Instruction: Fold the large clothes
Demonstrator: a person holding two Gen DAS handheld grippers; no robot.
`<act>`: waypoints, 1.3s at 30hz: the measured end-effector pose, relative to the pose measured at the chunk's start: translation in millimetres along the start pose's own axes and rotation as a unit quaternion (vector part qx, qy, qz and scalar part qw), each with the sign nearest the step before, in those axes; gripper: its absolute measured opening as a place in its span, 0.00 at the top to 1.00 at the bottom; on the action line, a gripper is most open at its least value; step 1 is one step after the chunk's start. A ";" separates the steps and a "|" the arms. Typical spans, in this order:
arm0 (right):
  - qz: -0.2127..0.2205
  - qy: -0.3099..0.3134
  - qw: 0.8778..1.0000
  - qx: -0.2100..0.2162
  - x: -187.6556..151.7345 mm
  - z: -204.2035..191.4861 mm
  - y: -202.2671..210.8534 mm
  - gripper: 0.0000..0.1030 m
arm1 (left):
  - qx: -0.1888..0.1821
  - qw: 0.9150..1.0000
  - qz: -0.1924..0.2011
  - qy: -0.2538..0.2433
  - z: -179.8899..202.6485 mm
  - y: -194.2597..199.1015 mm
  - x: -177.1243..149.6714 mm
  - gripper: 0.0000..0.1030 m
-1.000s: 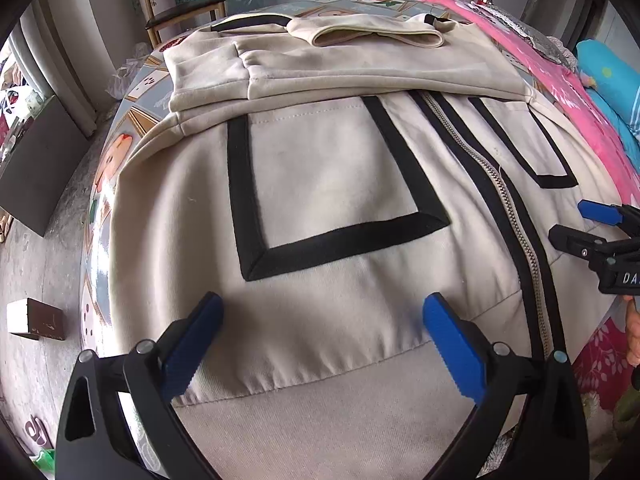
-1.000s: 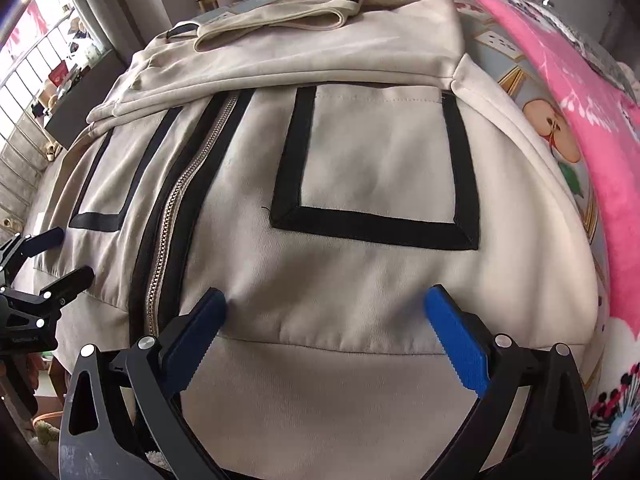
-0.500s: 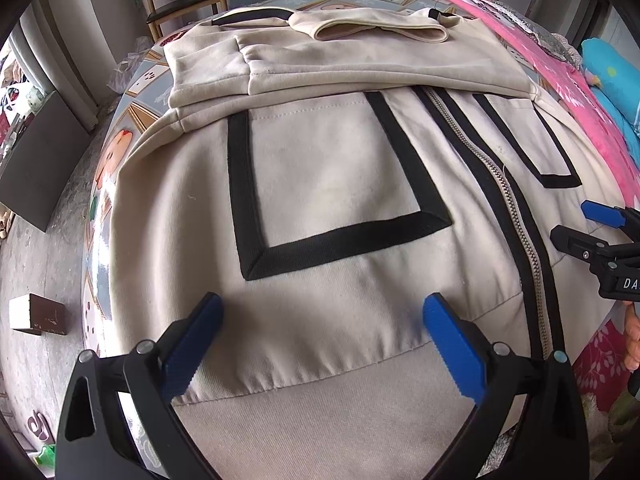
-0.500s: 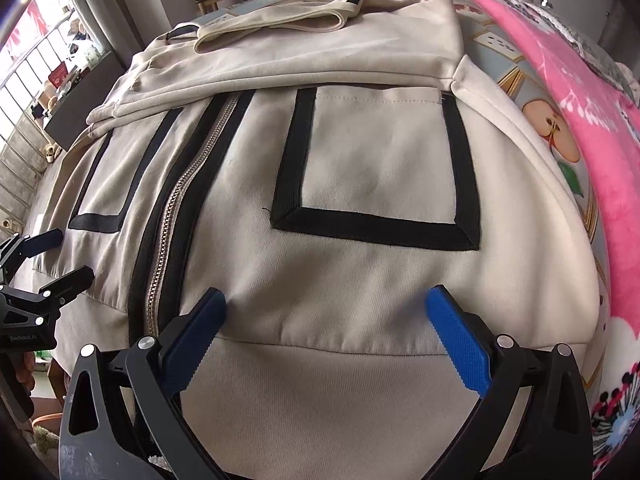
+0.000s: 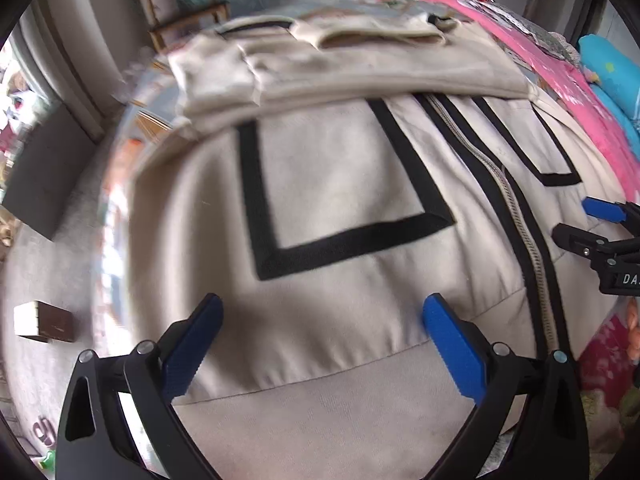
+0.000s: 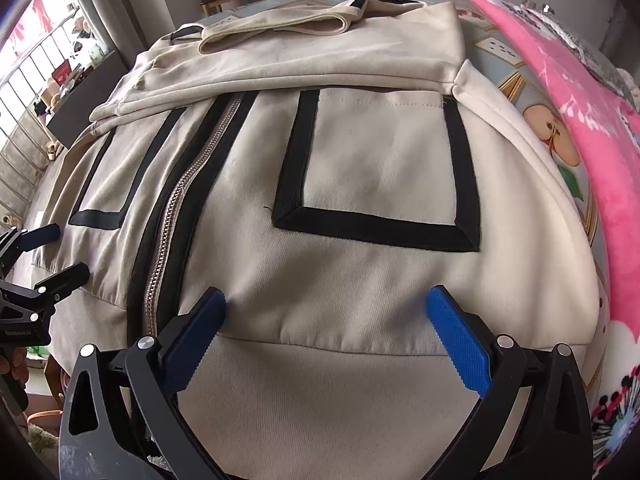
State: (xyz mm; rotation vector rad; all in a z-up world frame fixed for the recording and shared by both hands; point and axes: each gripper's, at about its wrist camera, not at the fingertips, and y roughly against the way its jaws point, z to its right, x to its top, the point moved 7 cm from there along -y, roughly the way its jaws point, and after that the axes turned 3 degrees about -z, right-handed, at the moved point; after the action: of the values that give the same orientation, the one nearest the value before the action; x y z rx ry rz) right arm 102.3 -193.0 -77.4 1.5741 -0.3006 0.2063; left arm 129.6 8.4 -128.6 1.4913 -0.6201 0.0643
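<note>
A cream zip-up jacket (image 5: 340,184) (image 6: 380,168) with black-edged pockets lies flat on a bed, sleeves folded across its upper part. Its zipper (image 5: 520,216) (image 6: 180,216) runs down the middle. My left gripper (image 5: 320,312) hovers open over the hem band on the jacket's left half, nothing between its blue pads. My right gripper (image 6: 326,304) stands open over the hem on the right half, its fingertips close to the cloth. Each gripper shows in the other's view: the right one (image 5: 592,224) at the right edge, the left one (image 6: 52,252) at the left edge.
A pink blanket (image 6: 580,112) lies along the bed's right side, with a patterned sheet (image 6: 552,136) under the jacket. A wooden chair (image 5: 180,12) stands beyond the bed. A small box (image 5: 44,322) sits on the floor to the left.
Both grippers have edged slightly forward over the hem; the left wrist view is now motion-blurred. Both stay open and the jacket lies as before.
</note>
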 end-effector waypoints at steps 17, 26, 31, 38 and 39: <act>0.018 -0.004 1.000 -0.003 -6.6 0.2 6.1 0.05 | -0.009 0.985 0.118 0.128 -58.2 69.1 -111.0 0.05; 0.006 -0.010 1.000 -0.014 -0.7 -2.5 2.6 0.05 | -0.088 0.972 0.145 0.166 -56.1 66.8 -105.2 0.11; 0.003 -0.011 1.000 -0.020 2.1 -3.7 -0.3 0.05 | -0.092 0.975 0.131 0.154 -53.1 60.8 -107.5 0.27; 0.004 -0.011 1.000 -0.019 2.3 -5.0 -1.4 0.05 | -0.110 0.968 0.111 0.198 -72.8 40.3 -103.7 0.47; 0.006 -0.010 1.000 -0.019 1.0 -4.9 -0.9 0.05 | -0.112 0.967 0.106 0.203 -75.0 37.8 -103.5 0.49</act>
State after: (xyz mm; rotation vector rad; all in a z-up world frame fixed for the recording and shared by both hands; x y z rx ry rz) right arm 103.8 -188.2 -77.8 1.5374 -0.3279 0.1916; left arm 52.5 117.0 -134.7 1.1433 -0.4341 0.4405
